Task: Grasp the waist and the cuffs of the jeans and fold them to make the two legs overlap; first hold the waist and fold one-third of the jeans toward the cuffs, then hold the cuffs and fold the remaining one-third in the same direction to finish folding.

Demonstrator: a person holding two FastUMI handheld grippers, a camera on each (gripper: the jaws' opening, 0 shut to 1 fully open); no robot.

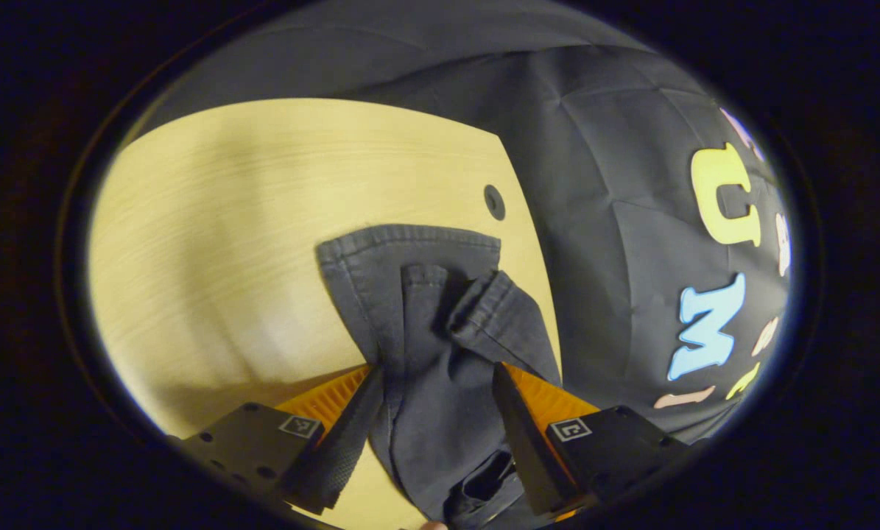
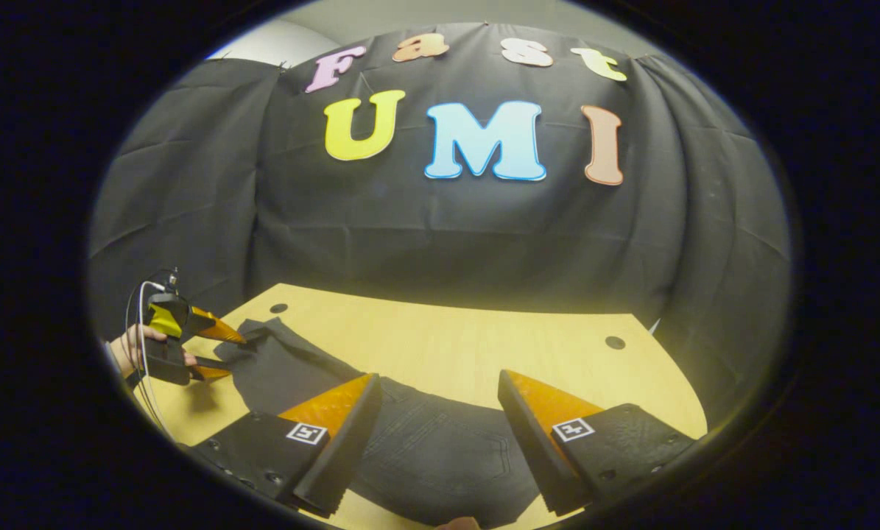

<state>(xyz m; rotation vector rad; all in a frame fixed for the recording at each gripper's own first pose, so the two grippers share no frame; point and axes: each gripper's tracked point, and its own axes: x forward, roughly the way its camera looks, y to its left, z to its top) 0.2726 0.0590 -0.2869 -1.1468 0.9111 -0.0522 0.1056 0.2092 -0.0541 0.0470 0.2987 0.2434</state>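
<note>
On the table: the jeans (image 2: 425,449) lie flat on the pale wooden table (image 2: 484,353), legs running off to the left in the right gripper view, the seat and pocket nearest that camera.
Left side, cuffs: in the left gripper view the cuffs (image 1: 417,280) sit bunched, one hem rolled over the other, near the table's far edge.
Left tongs: the left tongs (image 1: 440,412) straddle the leg cloth, which fills the gap between the fingers; whether they pinch it I cannot tell (from the right gripper view they look parted at the leg ends).
Left hand: a hand (image 2: 134,346) holds those tongs low and roughly level, pointing along the legs.
Right tongs: the right tongs (image 2: 436,434) are released, fingers wide apart above the waist end, touching nothing.
Handling: denim is soft but weighty and will sag and drag; probably not slippery.
Where to grip: likely the thick waistband and the stitched hems (firmest spots).
</note>
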